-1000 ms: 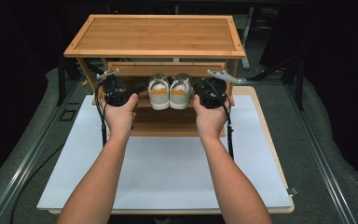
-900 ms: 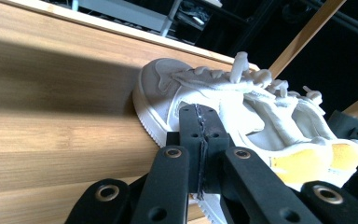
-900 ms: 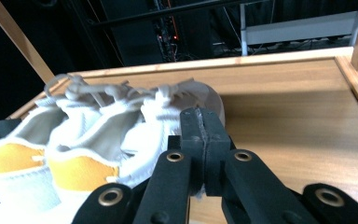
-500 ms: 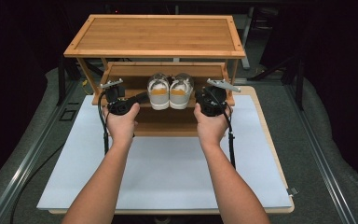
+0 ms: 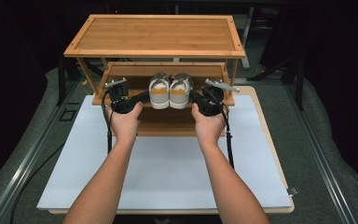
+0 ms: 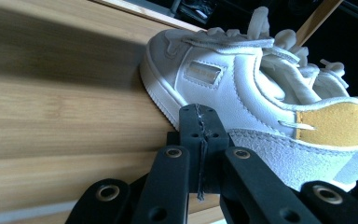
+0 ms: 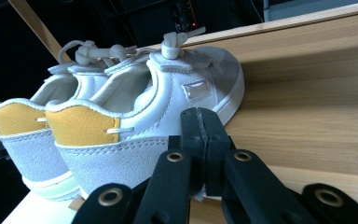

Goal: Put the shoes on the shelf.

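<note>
Bamboo shoe rack (image 5: pixel 154 35) sits at the far end of the white mat (image 5: pixel 168 168), open side toward the person, so both arms reach straight in under the top board. Pair of white sneakers (image 5: pixel 169 91) stands upright on the middle shelf (image 5: pixel 121 74), at its front edge, heels with yellow tabs facing the person, toes pointing into the rack, the two shoes touching side by side. That reads as the pair being squared up and slid as a unit, not lifted. Left gripper (image 5: pixel 142 97) comes in from the pair's left, right gripper (image 5: pixel 196 97) from its right, mirrored, so each side push cancels the other and the shoes stay together. Both tongs are clenched with nothing between the jaws: in the left gripper view the closed tips (image 6: pixel 199 126) butt against the outer sidewall of the left shoe (image 6: pixel 242 98) low near the sole; in the right gripper view the closed tips (image 7: pixel 200 128) sit against the outer side of the right shoe (image 7: pixel 168 102) at the same low height. Low contact likely keeps the shoes from tipping. Closed jaws work as blunt pushers here. My read: a two-sided squeeze to centre or carry the pair along the shelf.
</note>
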A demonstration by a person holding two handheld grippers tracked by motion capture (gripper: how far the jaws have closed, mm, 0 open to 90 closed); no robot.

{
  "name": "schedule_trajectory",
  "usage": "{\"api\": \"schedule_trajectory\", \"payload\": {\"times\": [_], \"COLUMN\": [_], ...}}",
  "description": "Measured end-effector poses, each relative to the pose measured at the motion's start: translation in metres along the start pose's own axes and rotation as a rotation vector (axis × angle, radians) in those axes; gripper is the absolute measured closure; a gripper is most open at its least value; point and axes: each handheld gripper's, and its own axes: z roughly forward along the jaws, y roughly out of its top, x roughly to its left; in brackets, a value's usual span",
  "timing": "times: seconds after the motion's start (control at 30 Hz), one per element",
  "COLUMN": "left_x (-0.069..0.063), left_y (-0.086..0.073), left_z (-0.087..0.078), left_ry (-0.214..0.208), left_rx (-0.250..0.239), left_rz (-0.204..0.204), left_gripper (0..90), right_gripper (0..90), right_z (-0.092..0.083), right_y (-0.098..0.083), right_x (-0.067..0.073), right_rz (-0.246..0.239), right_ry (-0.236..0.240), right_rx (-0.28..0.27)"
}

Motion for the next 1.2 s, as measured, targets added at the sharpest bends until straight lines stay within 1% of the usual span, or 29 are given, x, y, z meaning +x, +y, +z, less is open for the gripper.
{"api": "schedule_trajectory", "payload": {"times": [0.03, 0.07, 0.2, 0.23, 0.27, 0.3, 0.33, 0.37, 0.4, 0.43, 0.53, 0.63, 0.67, 0.73, 0.77, 0.8, 0.87, 0.9, 0.93, 0.97, 1.0, 1.03, 1.07, 1.1, 1.13, 1.17, 1.2], "left_x": [0.001, 0.001, 0.000, 0.000, 0.000, 0.001, 0.002, 0.003, 0.005, 0.006, 0.009, 0.010, 0.010, 0.011, 0.012, 0.012, 0.013, 0.013, 0.014, 0.014, 0.015, 0.015, 0.017, 0.018, 0.018, 0.018, 0.018], "left_y": [0.001, 0.002, 0.005, 0.006, 0.007, 0.007, 0.008, 0.009, 0.010, 0.010, 0.012, 0.015, 0.015, 0.016, 0.016, 0.017, 0.018, 0.019, 0.020, 0.021, 0.021, 0.022, 0.022, 0.022, 0.023, 0.024, 0.024], "left_z": [0.001, 0.002, 0.006, 0.007, 0.008, 0.009, 0.010, 0.011, 0.012, 0.013, 0.016, 0.019, 0.019, 0.020, 0.021, 0.022, 0.023, 0.024, 0.025, 0.026, 0.027, 0.028, 0.028, 0.029, 0.030, 0.030, 0.031], "left_ry": [-0.003, -0.002, 0.015, 0.017, 0.020, 0.020, 0.018, 0.016, 0.011, 0.008, 0.009, 0.019, 0.020, 0.019, 0.016, 0.016, 0.015, 0.016, 0.020, 0.023, 0.022, 0.024, 0.018, 0.014, 0.013, 0.010, 0.011], "left_rx": [0.003, 0.006, 0.008, 0.005, 0.008, 0.011, 0.009, 0.011, 0.007, 0.002, -0.002, 0.001, 0.002, 0.005, 0.002, 0.002, 0.008, 0.008, 0.009, 0.010, 0.010, 0.010, 0.011, 0.011, 0.018, 0.013, 0.017], "left_rz": [0.004, 0.006, 0.018, 0.020, 0.024, 0.027, 0.025, 0.023, 0.012, 0.008, -0.001, 0.010, 0.007, 0.006, -0.002, -0.008, -0.006, -0.012, -0.012, -0.010, -0.007, -0.014, -0.019, -0.024, -0.024, -0.026, -0.024], "left_gripper": [90.0, 89.9, 90.0, 90.0, 90.0, 90.0, 90.0, 90.0, 90.0, 90.0, 90.0, 90.0, 90.0, 90.0, 90.0, 90.0, 90.0, 90.0, 90.0, 90.0, 90.0, 90.0, 90.0, 90.0, 90.0, 90.0, 90.0], "right_gripper": [90.0, 90.0, 90.0, 90.0, 90.0, 90.0, 90.0, 90.0, 90.0, 90.0, 90.0, 90.0, 90.0, 90.0, 90.0, 90.0, 90.0, 90.0, 90.0, 90.0, 90.0, 90.0, 90.0, 90.0, 90.0, 90.0, 90.0], "right_z": [0.000, 0.002, 0.007, 0.008, 0.010, 0.011, 0.012, 0.014, 0.015, 0.016, 0.021, 0.025, 0.025, 0.027, 0.028, 0.030, 0.032, 0.033, 0.033, 0.034, 0.035, 0.036, 0.037, 0.038, 0.039, 0.040, 0.042], "right_y": [0.001, 0.002, 0.005, 0.006, 0.007, 0.008, 0.009, 0.009, 0.010, 0.011, 0.012, 0.014, 0.015, 0.015, 0.016, 0.016, 0.017, 0.017, 0.018, 0.019, 0.019, 0.020, 0.020, 0.021, 0.021, 0.022, 0.022], "right_x": [-0.001, -0.001, -0.003, -0.003, -0.003, -0.004, -0.004, -0.004, -0.004, -0.004, -0.003, -0.003, -0.002, -0.003, -0.004, -0.004, -0.006, -0.005, -0.005, -0.005, -0.005, -0.004, -0.004, -0.004, -0.005, -0.005, -0.006], "right_rz": [-0.003, 0.006, 0.014, 0.009, 0.010, 0.012, 0.010, 0.007, 0.000, -0.002, 0.000, 0.001, -0.002, 0.002, 0.005, 0.016, 0.021, 0.025, 0.014, 0.010, 0.007, 0.005, 0.000, 0.000, -0.002, -0.002, 0.002], "right_ry": [0.002, 0.009, 0.011, -0.006, 0.008, 0.007, -0.003, 0.009, -0.006, 0.004, -0.004, -0.019, -0.026, -0.016, -0.005, -0.005, -0.004, -0.004, -0.010, -0.022, -0.012, -0.017, -0.028, -0.024, -0.024, -0.026, -0.024], "right_rx": [0.018, 0.006, 0.017, 0.027, 0.014, 0.022, 0.027, 0.020, 0.032, 0.030, 0.023, 0.032, 0.040, 0.038, 0.042, 0.028, 0.030, 0.028, 0.043, 0.039, 0.037, 0.040, 0.055, 0.041, 0.047, 0.049, 0.036]}}
